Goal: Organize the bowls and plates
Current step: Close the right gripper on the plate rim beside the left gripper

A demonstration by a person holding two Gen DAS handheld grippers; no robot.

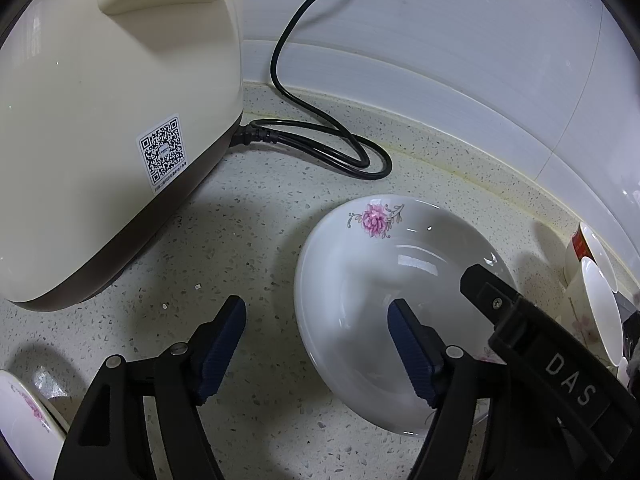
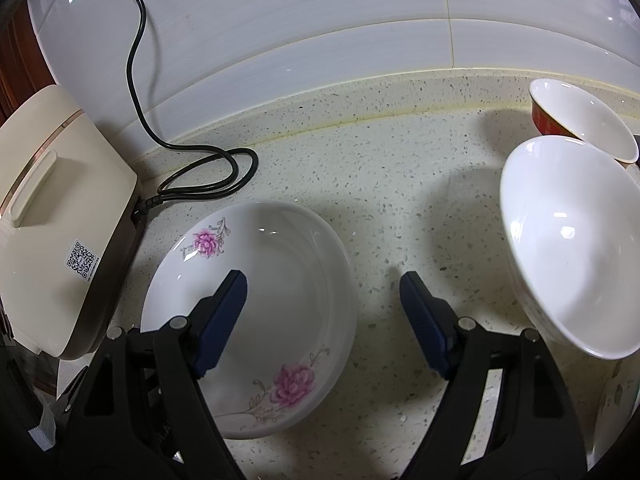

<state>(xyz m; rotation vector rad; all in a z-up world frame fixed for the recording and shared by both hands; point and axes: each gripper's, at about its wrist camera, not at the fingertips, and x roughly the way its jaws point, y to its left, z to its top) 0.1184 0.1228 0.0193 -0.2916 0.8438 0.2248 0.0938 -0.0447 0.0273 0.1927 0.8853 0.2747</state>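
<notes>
The left claw [image 1: 316, 320] tilts down over the counter [image 1: 248, 240], jaws wide and holding nothing; one finger hangs above the flowered plate [image 1: 360, 272], the other over bare stone. The right claw [image 2: 322, 300] tilts likewise, spread and empty, its left finger above the same plate [image 2: 280, 264]. The speckled counter meets a pale tiled wall [image 2: 320, 20]. A cream rice cooker [image 1: 100, 120] carries a QR label [image 1: 163, 152]; its black cord [image 1: 320, 144] loops behind. A white bowl [image 2: 568, 240] and a red bowl [image 2: 580, 120] stand at right. The right claw's arm reads "DAS" [image 1: 570, 378].
</notes>
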